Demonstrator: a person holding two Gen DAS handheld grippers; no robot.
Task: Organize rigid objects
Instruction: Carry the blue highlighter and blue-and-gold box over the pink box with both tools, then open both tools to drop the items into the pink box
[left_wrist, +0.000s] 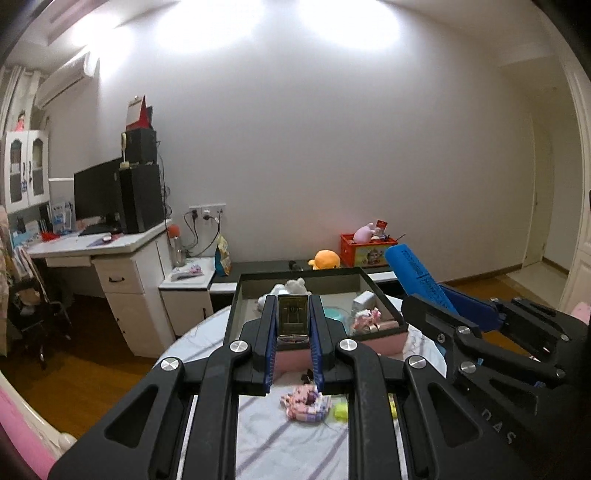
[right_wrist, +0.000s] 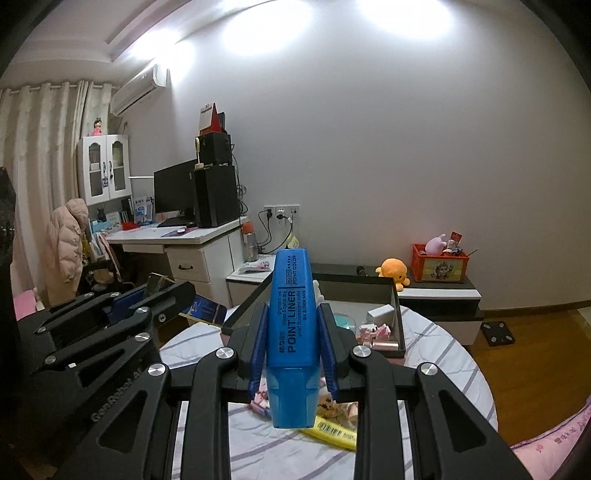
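Observation:
My left gripper (left_wrist: 293, 306) is shut on a small gold rectangular case (left_wrist: 292, 319) and holds it above the table, in front of the open storage box (left_wrist: 236, 295). My right gripper (right_wrist: 292, 314) is shut on a blue highlighter pen (right_wrist: 291, 332) marked POINT LINER, held upright. The same pen (left_wrist: 421, 275) and right gripper show at the right of the left wrist view. The box (right_wrist: 397, 317) holds several small items, among them a white plug (left_wrist: 364, 300) and pink toys (left_wrist: 365, 319).
The round table has a striped cloth (left_wrist: 288, 443) with pink erasers (left_wrist: 304, 404), a yellow eraser (left_wrist: 340, 410) and a yellow highlighter (right_wrist: 332, 430) on it. Behind stand a white desk (left_wrist: 122, 243), a low cabinet (right_wrist: 439, 295) with an orange crate (right_wrist: 439, 264) and an orange plush (right_wrist: 393, 269).

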